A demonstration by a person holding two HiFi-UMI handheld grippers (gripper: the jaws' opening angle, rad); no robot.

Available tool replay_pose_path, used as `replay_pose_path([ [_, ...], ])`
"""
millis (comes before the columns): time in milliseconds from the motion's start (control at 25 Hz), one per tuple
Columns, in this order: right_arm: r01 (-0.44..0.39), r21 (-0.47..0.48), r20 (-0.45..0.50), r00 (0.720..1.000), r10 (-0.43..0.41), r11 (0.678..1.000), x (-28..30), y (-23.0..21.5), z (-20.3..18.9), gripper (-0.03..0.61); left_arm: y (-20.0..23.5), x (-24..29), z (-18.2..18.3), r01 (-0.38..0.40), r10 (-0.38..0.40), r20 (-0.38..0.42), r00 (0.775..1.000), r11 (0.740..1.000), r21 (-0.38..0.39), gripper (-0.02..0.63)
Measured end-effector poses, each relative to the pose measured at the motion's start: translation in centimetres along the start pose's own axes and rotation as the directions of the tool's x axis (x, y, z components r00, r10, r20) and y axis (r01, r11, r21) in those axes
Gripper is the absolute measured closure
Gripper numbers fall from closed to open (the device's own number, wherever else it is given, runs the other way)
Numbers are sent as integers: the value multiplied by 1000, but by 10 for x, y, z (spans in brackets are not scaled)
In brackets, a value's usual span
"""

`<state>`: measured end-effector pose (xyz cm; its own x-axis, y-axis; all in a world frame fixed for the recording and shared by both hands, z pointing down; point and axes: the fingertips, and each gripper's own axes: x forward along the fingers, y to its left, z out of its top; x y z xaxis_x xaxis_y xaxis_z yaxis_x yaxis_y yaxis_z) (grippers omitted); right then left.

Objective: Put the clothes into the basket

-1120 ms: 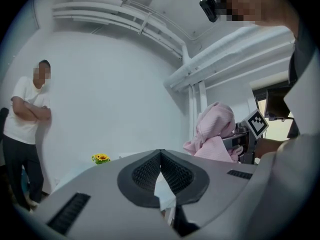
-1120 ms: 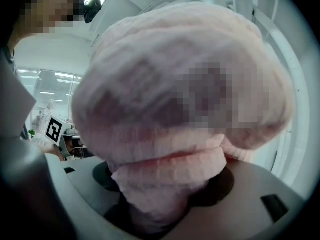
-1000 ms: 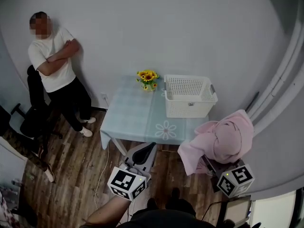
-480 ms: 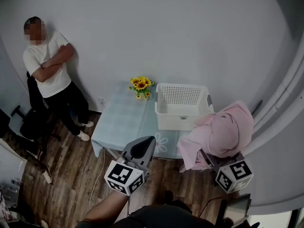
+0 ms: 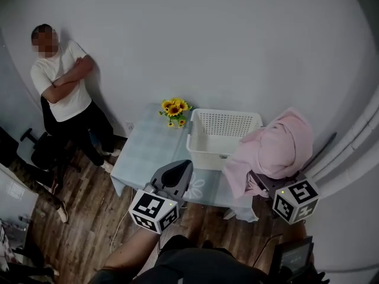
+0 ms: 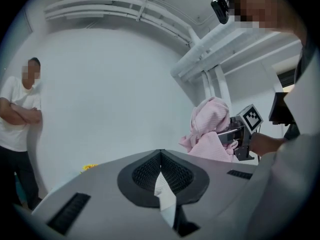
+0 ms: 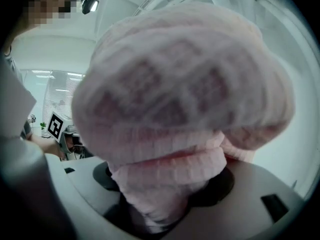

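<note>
My right gripper [image 5: 262,183] is clamped on the pink garment [image 5: 275,152], held at the right side of the basket [image 5: 204,149]. My left gripper [image 5: 179,171], by the basket's front-left corner, is closed on nothing. I judge the knit soft, light and floppy, so a thick fold is the best hold, and the hanging tail may snag the rim.

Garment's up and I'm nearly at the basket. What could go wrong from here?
1. The pink garment hangs loose below the right hand-held gripper; its low edge could snag the basket rim or end up draped outside it.
2. It fills the right gripper view, so the drop has to be judged from the head view.
3. The sunflowers stand right beside the basket; a wide swing could knock them over.
</note>
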<state>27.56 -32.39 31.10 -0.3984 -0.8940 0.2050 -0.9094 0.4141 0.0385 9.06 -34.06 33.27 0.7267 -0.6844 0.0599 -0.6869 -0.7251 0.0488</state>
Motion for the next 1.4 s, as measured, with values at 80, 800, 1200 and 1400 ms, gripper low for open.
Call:
replay_pose_path([
  [80, -28, 13, -14, 999, 29, 1000, 32, -17, -3, 239, 17, 20, -4, -17, 18, -12, 1000, 999, 32, 604],
  [800, -129, 225, -249, 951, 185, 966, 176, -27, -24, 239, 103, 64, 12, -22, 22, 21, 1000, 999, 29, 604],
  [1200, -111, 352, -439, 858, 269, 929, 278, -37, -87, 239, 172, 93, -14, -54, 54, -5, 999, 998, -31, 604],
  [1400, -89, 430, -498, 807, 318, 899, 319, -39, -115, 239, 202, 104, -25, -72, 71, -23, 997, 996, -47, 604],
])
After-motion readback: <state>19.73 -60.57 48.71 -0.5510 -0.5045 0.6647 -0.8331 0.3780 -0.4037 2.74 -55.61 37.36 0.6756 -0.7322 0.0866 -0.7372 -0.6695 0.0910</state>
